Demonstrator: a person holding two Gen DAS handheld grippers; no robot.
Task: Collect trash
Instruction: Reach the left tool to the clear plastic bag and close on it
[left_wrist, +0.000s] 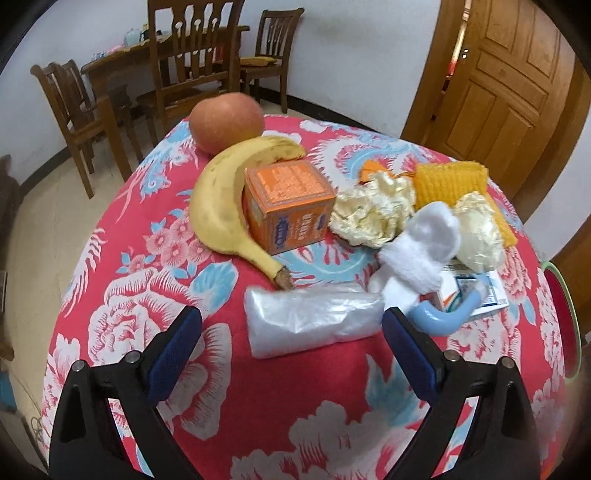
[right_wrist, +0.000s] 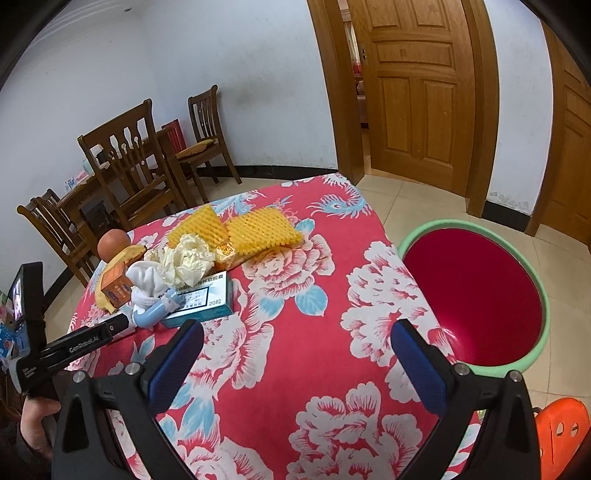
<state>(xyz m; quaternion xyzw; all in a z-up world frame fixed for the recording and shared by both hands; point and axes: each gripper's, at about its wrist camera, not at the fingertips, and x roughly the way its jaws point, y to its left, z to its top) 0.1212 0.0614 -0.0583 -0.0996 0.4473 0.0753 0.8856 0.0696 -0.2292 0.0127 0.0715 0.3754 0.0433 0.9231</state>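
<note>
A folded clear plastic bag (left_wrist: 312, 317) lies on the red floral tablecloth (left_wrist: 288, 398) just ahead of my left gripper (left_wrist: 291, 328), which is open with the bag between its fingertips. Behind the bag are a banana (left_wrist: 218, 206), an orange box (left_wrist: 291, 206), crumpled cream paper (left_wrist: 373, 212), a white cloth (left_wrist: 417, 251), a blue curved tube (left_wrist: 443, 317) and yellow foam netting (left_wrist: 448, 182). My right gripper (right_wrist: 297, 341) is open over bare cloth, near a teal-edged medicine box (right_wrist: 205, 299). A red basin with a green rim (right_wrist: 476, 295) sits beside the table on the floor.
An apple (left_wrist: 227, 120) stands at the table's far edge. Wooden chairs (left_wrist: 192, 62) and a dining table stand behind, wooden doors (right_wrist: 417, 85) to the right. An orange plastic stool (right_wrist: 561, 432) is at the lower right. A hand (right_wrist: 35, 417) holds the left gripper.
</note>
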